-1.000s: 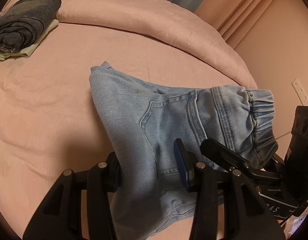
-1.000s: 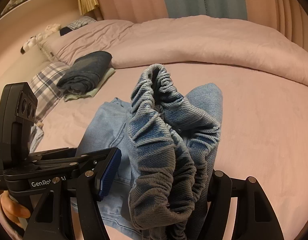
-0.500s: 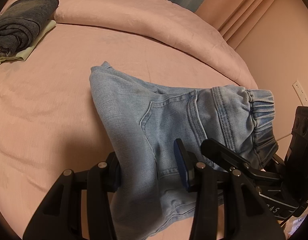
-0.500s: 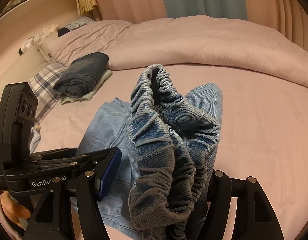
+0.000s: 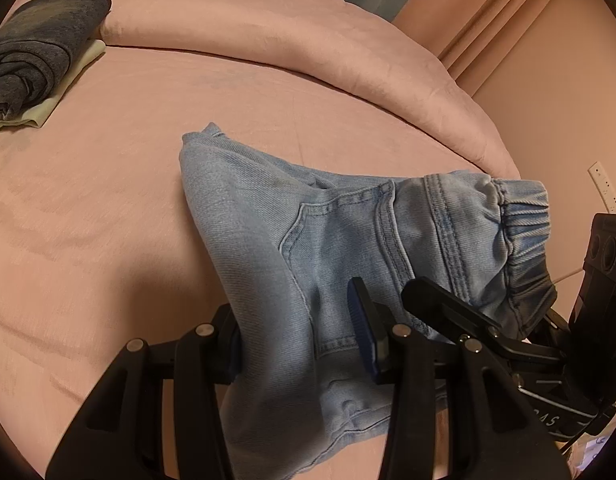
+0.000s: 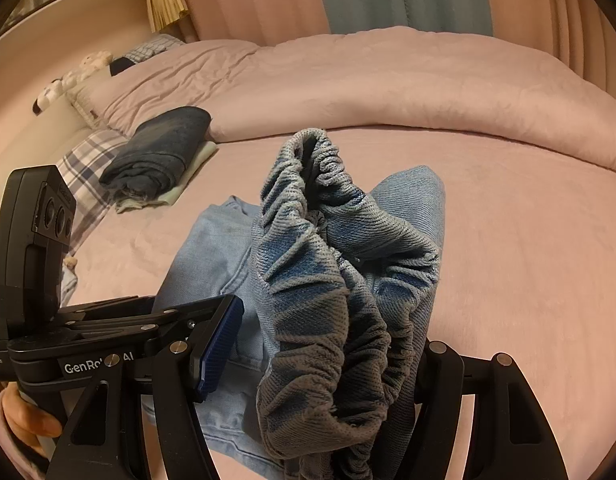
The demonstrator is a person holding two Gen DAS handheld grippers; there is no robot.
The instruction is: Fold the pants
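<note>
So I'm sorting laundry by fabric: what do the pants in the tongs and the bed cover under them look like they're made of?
The pants look like light blue washed denim: diagonal twill weave, double-stitched pocket seams, faded matte surface. Their gathered waistband looks elasticated, with a knit-like inside. The bed cover looks like soft matte pink cloth, slightly wrinkled, perhaps cotton or microfibre; the pictures cannot settle which.

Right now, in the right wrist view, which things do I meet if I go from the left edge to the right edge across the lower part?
Person's hand → left gripper, seen from the side → light blue jeans on the bed → their gathered elastic waistband, raised up → bare pink sheet.
</note>
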